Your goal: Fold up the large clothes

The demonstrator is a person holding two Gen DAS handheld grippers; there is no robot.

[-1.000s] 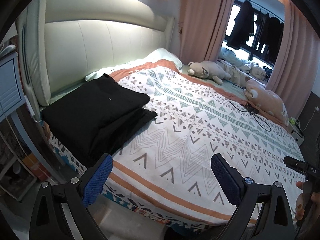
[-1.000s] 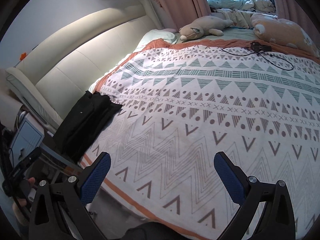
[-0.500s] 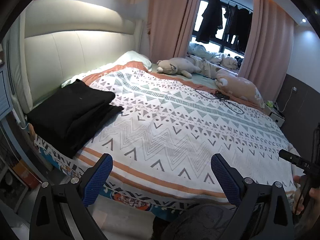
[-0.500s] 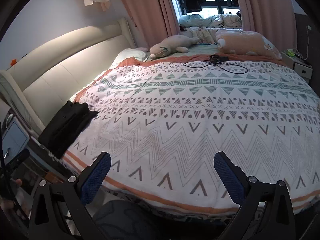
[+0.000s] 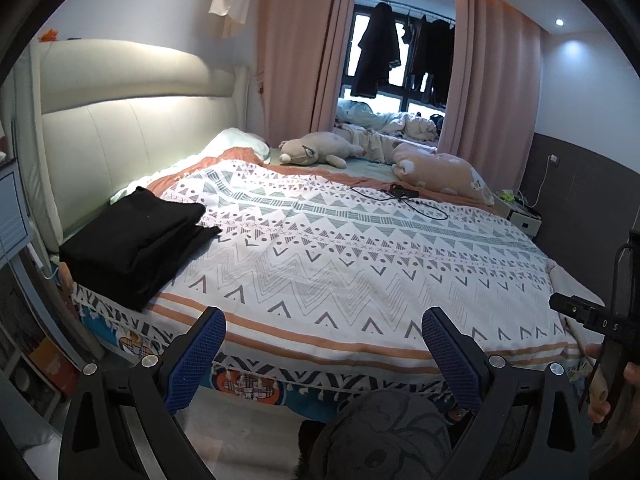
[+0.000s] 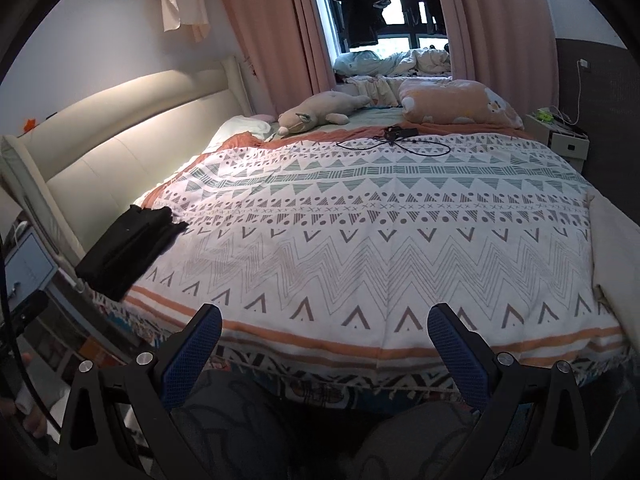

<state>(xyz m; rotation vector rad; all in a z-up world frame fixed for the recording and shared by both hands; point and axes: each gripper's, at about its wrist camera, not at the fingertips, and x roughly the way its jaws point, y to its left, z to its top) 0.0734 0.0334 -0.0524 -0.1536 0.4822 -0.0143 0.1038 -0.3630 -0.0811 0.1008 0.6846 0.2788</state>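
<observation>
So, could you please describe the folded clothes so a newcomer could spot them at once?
Find the headboard of the bed. At that end, on the near corner, sits the stack of folded clothes. It is the only plain black thing on the patterned cover.

The bed (image 5: 320,264) is lying ahead of both claws, wearing a patterned quilt. Folded black clothes (image 5: 136,240) are sitting at its near left corner; a cable (image 5: 404,200), two plush toys and a pillow are resting far ahead.
</observation>
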